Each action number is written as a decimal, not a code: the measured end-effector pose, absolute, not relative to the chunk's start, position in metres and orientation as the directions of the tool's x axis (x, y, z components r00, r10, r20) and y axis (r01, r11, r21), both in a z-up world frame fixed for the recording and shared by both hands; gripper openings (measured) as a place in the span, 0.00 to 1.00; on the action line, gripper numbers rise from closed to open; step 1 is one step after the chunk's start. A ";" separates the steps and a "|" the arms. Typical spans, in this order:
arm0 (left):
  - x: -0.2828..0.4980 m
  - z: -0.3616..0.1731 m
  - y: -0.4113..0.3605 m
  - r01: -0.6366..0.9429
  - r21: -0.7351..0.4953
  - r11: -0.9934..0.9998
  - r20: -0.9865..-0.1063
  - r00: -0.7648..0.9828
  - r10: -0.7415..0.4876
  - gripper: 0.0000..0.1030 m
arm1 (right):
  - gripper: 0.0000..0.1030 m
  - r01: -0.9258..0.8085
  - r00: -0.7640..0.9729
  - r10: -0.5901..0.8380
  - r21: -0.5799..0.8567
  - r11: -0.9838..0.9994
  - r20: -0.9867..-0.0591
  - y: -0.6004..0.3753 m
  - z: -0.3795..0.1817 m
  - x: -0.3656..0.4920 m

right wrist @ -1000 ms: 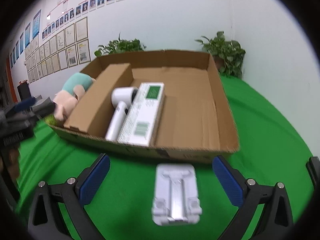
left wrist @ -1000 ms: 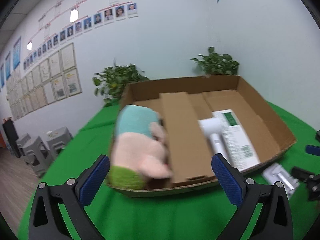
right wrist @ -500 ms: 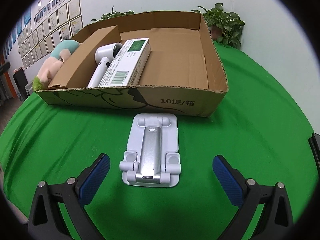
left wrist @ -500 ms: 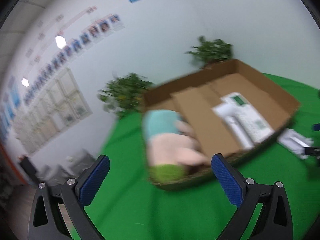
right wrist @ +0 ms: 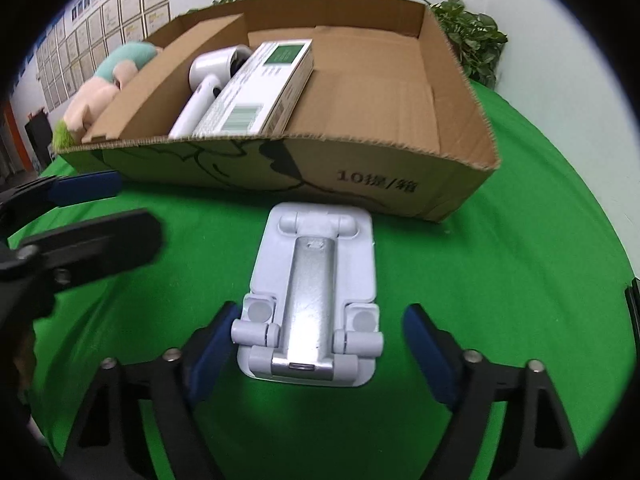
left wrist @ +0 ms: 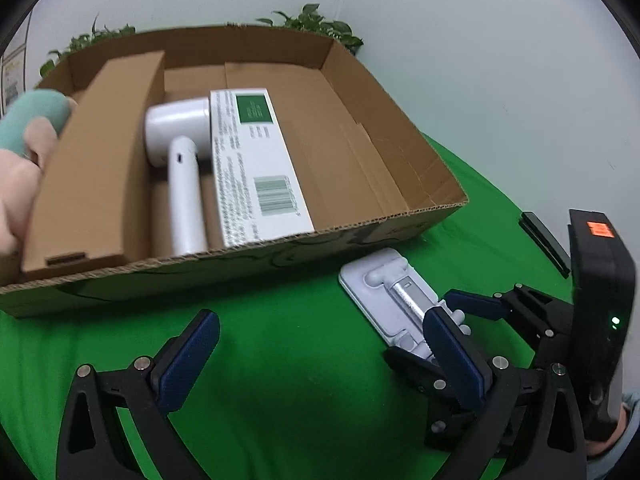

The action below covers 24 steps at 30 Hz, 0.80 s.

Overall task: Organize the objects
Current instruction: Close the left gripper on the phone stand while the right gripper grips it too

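- Green cloth covers our table (right wrist: 500,280), with white walls and potted plants (right wrist: 472,32) behind it.
- We see a shallow cardboard box (right wrist: 400,184) on the cloth, its front wall printed with black line art and characters.
- Inside the box lie a white hair dryer (left wrist: 180,152) and, touching its right side, a long white carton (left wrist: 256,160) with a green patch and a barcode.
- A cardboard divider (left wrist: 96,168) runs front to back in the box, and a plush toy (right wrist: 108,88) in pink, teal and green sits in the compartment on its far left.
- Our task's thing is a folded phone stand (right wrist: 316,300): a white rounded plate with a brushed silver arm down its middle, white hinge barrels at both ends and two round grey pads near the closer end.
- It lies flat on the cloth just in front of the box, near its right half, not touching it.
- Our right tool (right wrist: 316,340) points down at the stand, its blue pads either side of the closer end; the jaws have just been closing, the left pad sits against the stand's edge and the right pad stands a little apart, so nothing is clamped.
- Our left tool (left wrist: 320,360) hangs over bare cloth to the left of the stand, jaws wide and empty.
- A dark flat object (left wrist: 544,240) lies on the cloth far to the right.
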<state>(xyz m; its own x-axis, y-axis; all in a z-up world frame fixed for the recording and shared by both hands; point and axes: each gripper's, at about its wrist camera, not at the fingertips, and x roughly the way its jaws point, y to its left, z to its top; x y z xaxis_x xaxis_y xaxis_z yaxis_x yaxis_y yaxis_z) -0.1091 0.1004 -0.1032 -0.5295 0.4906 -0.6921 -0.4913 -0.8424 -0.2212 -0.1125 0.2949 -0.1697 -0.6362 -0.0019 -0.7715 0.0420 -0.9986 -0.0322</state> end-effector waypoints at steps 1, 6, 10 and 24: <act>-0.112 -0.108 0.102 -0.485 -0.232 -0.843 -0.699 -0.520 0.492 0.99 | 0.75 0.040 -0.641 -0.005 -0.027 -0.999 -0.767 0.295 -0.169 -0.112; -0.115 -0.119 0.096 -0.459 -0.279 -0.844 -0.720 -0.481 0.500 0.99 | 0.65 0.049 -0.638 -0.014 -0.023 -0.999 -0.770 0.289 -0.168 -0.109; -0.114 -0.124 0.083 -0.450 -0.327 -0.831 -0.724 -0.445 0.527 0.99 | 0.64 0.073 -0.626 -0.046 0.000 -0.997 -0.779 0.279 -0.166 -0.103; -0.081 -0.124 0.049 -0.417 -0.494 -0.763 -0.675 -0.370 0.639 0.92 | 0.64 0.158 -0.604 -0.182 0.107 -0.982 -0.776 0.239 -0.165 -0.077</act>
<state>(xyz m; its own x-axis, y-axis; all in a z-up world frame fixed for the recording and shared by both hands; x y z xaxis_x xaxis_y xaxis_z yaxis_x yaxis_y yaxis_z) -0.0815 0.0495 -0.1244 -0.3698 0.6387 -0.6748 -0.4173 -0.7631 -0.4936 -0.0772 0.2389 -0.1649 -0.6037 -0.1823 -0.7761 0.1585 -0.9815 0.1072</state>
